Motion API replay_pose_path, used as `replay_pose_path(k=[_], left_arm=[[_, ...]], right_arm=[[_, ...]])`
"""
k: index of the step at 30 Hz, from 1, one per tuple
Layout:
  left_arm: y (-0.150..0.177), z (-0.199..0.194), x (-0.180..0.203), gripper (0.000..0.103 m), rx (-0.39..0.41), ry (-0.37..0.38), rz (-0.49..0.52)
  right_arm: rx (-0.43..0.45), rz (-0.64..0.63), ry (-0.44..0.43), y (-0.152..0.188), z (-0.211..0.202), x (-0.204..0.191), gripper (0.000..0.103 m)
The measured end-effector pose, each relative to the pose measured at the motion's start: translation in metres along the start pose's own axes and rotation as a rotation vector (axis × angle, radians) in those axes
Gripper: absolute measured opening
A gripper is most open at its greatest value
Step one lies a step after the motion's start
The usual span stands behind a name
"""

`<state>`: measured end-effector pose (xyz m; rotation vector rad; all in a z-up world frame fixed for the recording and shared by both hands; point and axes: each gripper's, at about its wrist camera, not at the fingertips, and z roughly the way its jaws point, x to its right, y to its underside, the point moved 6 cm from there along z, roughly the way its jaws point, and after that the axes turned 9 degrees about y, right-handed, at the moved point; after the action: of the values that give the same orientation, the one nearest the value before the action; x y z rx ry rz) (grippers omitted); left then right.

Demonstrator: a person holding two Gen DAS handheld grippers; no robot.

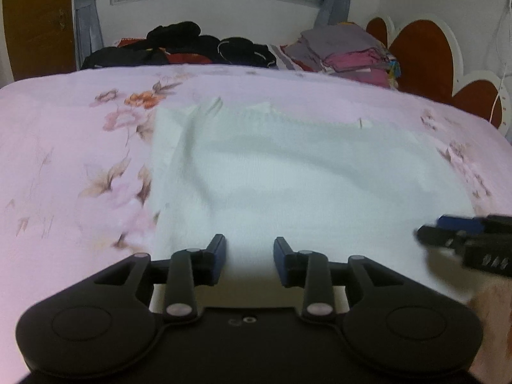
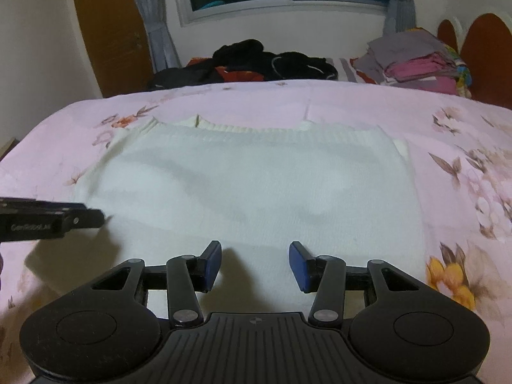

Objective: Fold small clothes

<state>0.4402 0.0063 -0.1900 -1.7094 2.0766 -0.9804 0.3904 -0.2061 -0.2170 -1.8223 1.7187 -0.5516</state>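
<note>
A white knitted garment (image 1: 288,176) lies spread flat on the pink floral bedsheet (image 1: 64,160), ribbed hem at its far edge; it also shows in the right wrist view (image 2: 256,185). My left gripper (image 1: 249,256) is open and empty, just above the garment's near edge. My right gripper (image 2: 254,262) is open and empty over the garment's near edge too. The right gripper shows at the right of the left wrist view (image 1: 425,233). The left gripper shows at the left of the right wrist view (image 2: 92,216).
A heap of dark clothes (image 2: 256,60) lies at the far side of the bed. A stack of folded grey and pink clothes (image 2: 416,60) sits at the far right by the headboard (image 1: 422,51). A wooden door (image 2: 108,32) stands far left.
</note>
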Motion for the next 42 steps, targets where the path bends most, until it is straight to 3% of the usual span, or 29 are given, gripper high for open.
replay_pose_path(k=[15, 21, 31, 36, 40, 42], left_arm=[[0.023, -0.021, -0.011, 0.033, -0.006, 0.03, 0.016], [0.029, -0.048, -0.012, 0.035, 0.001, 0.073, -0.1], [0.061, -0.07, -0.018, 0.036, -0.047, 0.143, -0.346], [0.065, -0.062, -0.02, 0.043, -0.048, 0.144, -0.395], [0.064, -0.055, -0.023, 0.062, -0.008, 0.181, -0.485], [0.063, -0.051, -0.024, 0.063, 0.012, 0.203, -0.532]], right_arm=[[-0.038, -0.049, 0.121, 0.033, -0.011, 0.001, 0.047], [0.008, -0.01, 0.059, 0.018, -0.027, -0.017, 0.047], [-0.001, 0.026, -0.006, 0.015, -0.033, -0.042, 0.047], [0.0, 0.029, -0.013, 0.016, -0.036, -0.048, 0.047], [-0.002, 0.027, -0.01, 0.018, -0.038, -0.051, 0.048], [-0.003, 0.029, -0.007, 0.019, -0.039, -0.052, 0.059]])
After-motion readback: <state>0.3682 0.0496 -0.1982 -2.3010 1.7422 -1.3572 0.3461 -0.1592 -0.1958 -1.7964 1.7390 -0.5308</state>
